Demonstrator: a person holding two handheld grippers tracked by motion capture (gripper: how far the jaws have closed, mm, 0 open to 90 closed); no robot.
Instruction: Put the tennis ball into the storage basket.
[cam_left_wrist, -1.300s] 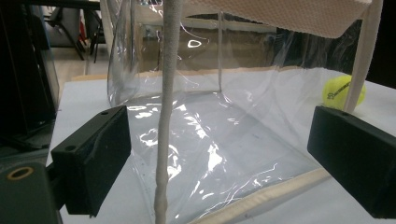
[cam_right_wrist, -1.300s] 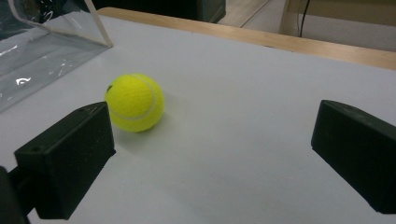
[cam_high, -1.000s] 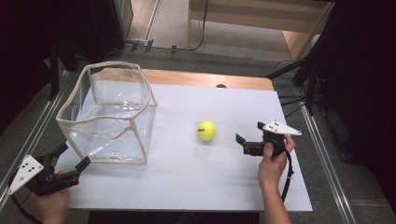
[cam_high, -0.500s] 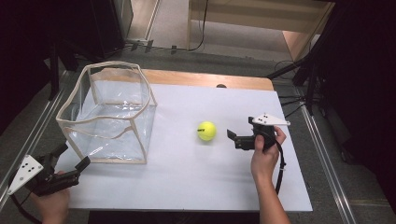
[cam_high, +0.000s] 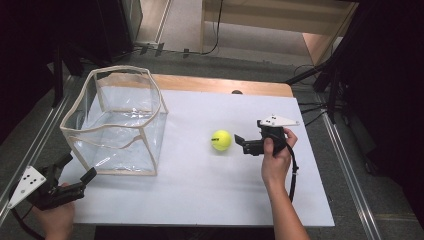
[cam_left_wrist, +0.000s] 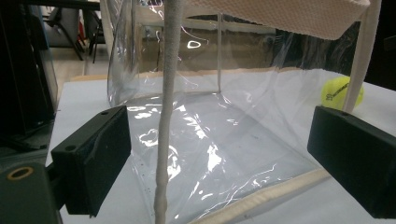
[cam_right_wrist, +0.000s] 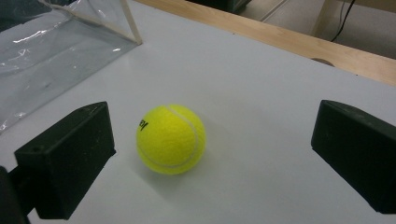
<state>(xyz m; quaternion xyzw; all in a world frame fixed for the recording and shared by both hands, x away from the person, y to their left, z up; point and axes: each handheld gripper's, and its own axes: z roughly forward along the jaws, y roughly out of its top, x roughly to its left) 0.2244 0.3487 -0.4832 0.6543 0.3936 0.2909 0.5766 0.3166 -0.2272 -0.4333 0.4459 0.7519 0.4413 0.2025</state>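
**A:** I have the right tongs (cam_high: 241, 143) low over the table (cam_high: 200, 200), jaws spread wide and holding nothing. The tennis ball (cam_high: 221, 140) sits on the white top just ahead of them, near the middle of the table and well apart from the clear bag (cam_high: 117, 125) on the left side. In the right gripper view the ball (cam_right_wrist: 171, 139) lies between the lines of the two jaws but closer to the left one, not touching either.

**B:** How do you think it handles?

**A:** Light, I'd say, with a felt cover that should grip well against the black pads. It gives a little under pressure, so nothing fragile. My worry is that it rolls: nudge it with one jaw first and it runs off across the smooth top.

**B:** Where do you take it?

**A:** Across its widest part, both jaws level with its middle, so it can't squirt up or down. I'd centre it between the jaws before closing.

**B:** And your left hand?

**A:** The left tongs (cam_high: 75, 175) rest at the near left corner, also wide and empty, looking at the bag's front corner seam (cam_left_wrist: 166, 116). The bag looks thin, floppy plastic with cloth edging, standing open at the top.
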